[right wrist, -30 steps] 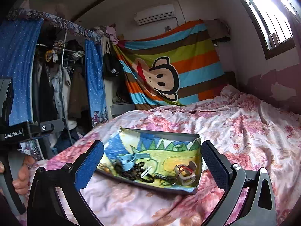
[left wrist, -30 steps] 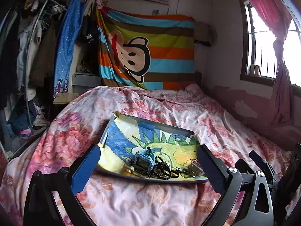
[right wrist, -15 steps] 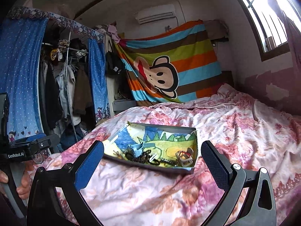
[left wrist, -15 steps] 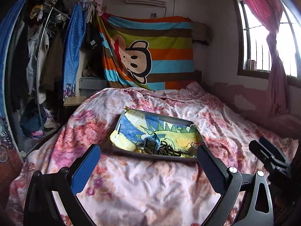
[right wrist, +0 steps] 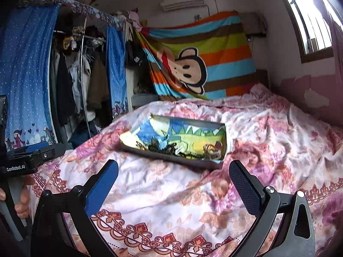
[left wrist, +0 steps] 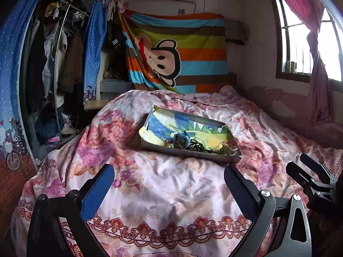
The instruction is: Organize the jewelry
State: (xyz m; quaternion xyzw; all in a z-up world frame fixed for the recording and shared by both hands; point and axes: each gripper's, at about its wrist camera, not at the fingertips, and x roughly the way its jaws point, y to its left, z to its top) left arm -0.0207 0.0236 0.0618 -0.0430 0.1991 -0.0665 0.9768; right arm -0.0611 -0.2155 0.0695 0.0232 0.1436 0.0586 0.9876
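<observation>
A shallow tray [left wrist: 186, 153] [right wrist: 169, 159] lined with a blue, yellow and green cartoon cloth lies in the middle of the bed. Jewelry is heaped along its near edge: dark bead chains [left wrist: 194, 144] [right wrist: 169, 147], a small blue piece [left wrist: 181, 138] and pale rings at the right end [right wrist: 212, 150]. My left gripper [left wrist: 169, 184] is open and empty, well short of the tray. My right gripper [right wrist: 173, 177] is also open and empty, just as far back over the bedspread.
A pink floral bedspread [left wrist: 163, 192] covers the bed. An open wardrobe with hanging clothes [left wrist: 53, 64] stands to the left. A striped monkey blanket [left wrist: 178, 55] hangs on the back wall. A window with a pink curtain [left wrist: 315, 42] is on the right. A hand [right wrist: 20, 201] holds the other gripper's handle.
Both grippers have drawn back from the tray, which now looks smaller and farther away. Both stay open and nothing was picked up.
</observation>
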